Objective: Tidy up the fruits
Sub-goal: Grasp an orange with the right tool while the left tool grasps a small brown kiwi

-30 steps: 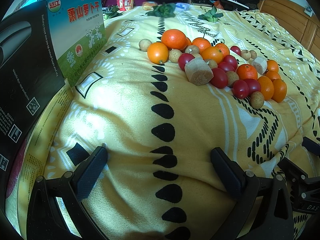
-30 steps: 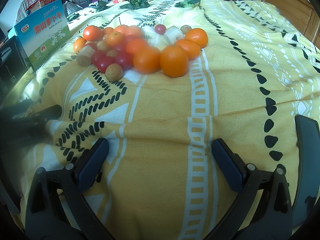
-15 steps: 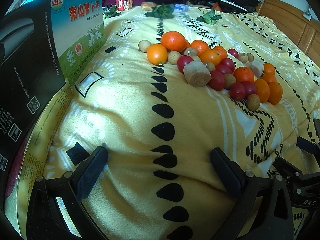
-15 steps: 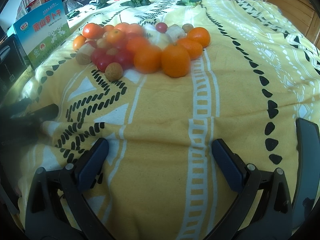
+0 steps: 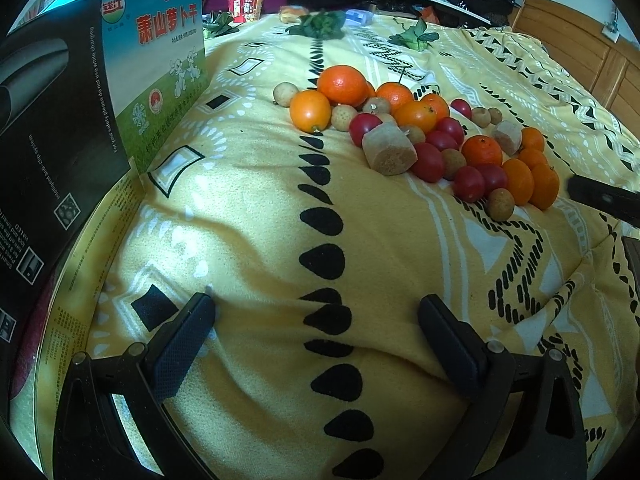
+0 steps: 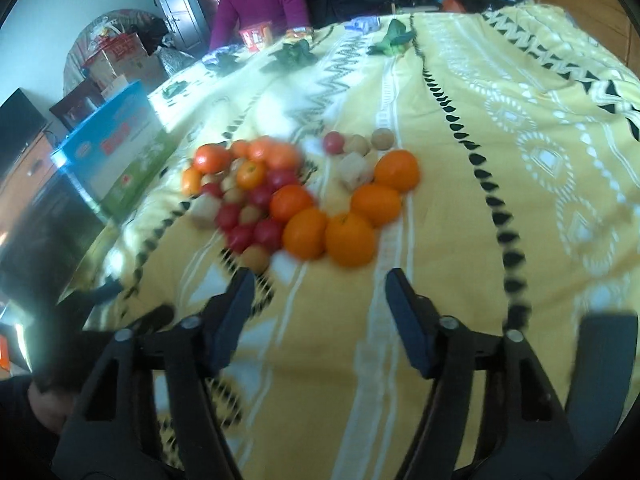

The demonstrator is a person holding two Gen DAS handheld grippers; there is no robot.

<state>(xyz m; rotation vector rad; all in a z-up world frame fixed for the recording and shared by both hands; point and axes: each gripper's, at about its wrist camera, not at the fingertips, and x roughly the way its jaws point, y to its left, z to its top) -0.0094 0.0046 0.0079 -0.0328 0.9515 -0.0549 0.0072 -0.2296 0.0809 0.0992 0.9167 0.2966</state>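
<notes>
A heap of mixed fruit lies on the yellow patterned cloth (image 5: 248, 240): oranges (image 5: 343, 84), red cherry tomatoes (image 5: 428, 162), small tan longans (image 5: 500, 204) and brown cut chunks (image 5: 389, 154). My left gripper (image 5: 316, 312) stands open and empty near the cloth's front, well short of the heap. In the blurred right wrist view the same heap (image 6: 296, 200) lies ahead, with the nearest orange (image 6: 350, 238) just beyond my right gripper (image 6: 320, 284). Its jaws are closing with nothing between them. The right gripper's dark finger also pokes in at the left wrist view's right edge.
A blue-green printed box (image 5: 160, 60) and a black box (image 5: 52, 152) stand along the left side. Green leaves (image 5: 414, 36) and a red cup (image 5: 245, 7) lie at the far end, where a person in a purple top (image 6: 260, 4) sits. Wooden furniture (image 5: 580, 60) is at right.
My right gripper has risen and moved toward the heap, tilting so more of the room shows. Its jaws have narrowed. The left gripper has stayed where it was.
</notes>
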